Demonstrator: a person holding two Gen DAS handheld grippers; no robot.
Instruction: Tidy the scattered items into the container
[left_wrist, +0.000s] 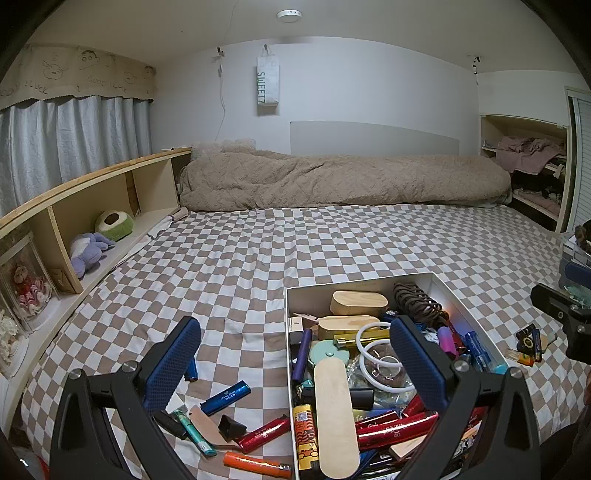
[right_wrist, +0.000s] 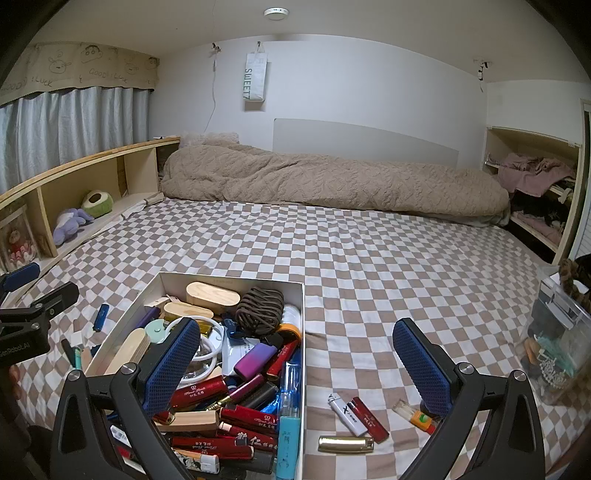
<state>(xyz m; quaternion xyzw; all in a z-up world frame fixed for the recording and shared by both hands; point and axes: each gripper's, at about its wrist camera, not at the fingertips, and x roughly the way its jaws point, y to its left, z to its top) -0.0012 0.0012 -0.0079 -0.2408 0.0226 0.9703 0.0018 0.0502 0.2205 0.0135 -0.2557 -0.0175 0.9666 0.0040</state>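
I have both tools spread wide and empty: the left tool (left_wrist: 295, 354) hangs over the box's (left_wrist: 439, 284) left wall, the right tool (right_wrist: 295, 354) over its right wall, both tipped down toward the bed (left_wrist: 258, 240).

The box, my landmark, sits on the checked sheet and is already heaped with lighters, wooden cases, a white ring and a coil of brown cord.

Left of the box, strays remain: a blue lighter (left_wrist: 225, 397), a red lighter (left_wrist: 264, 434), an orange lighter (left_wrist: 256, 463), a teal one (left_wrist: 194, 434) and a small black cap (left_wrist: 231, 427).

Right of the box I count a white lighter (right_wrist: 345, 412), a red one (right_wrist: 369, 419), a gold lighter (right_wrist: 345, 444) and a clear-and-orange one (right_wrist: 413, 415).

I judge the next step is a pick on each side. I would take the blue lighter with the left tool and the gold one with the right, since both lie apart from their neighbours.

They are slick, glossy, narrow bars lying flat on soft fabric, so I should close across the short width, press slightly into the sheet, and avoid pinching cloth.

The white and red pair touch, so I would take them later, 1 at a time.

The box is heaped, so I would drop each piece low.
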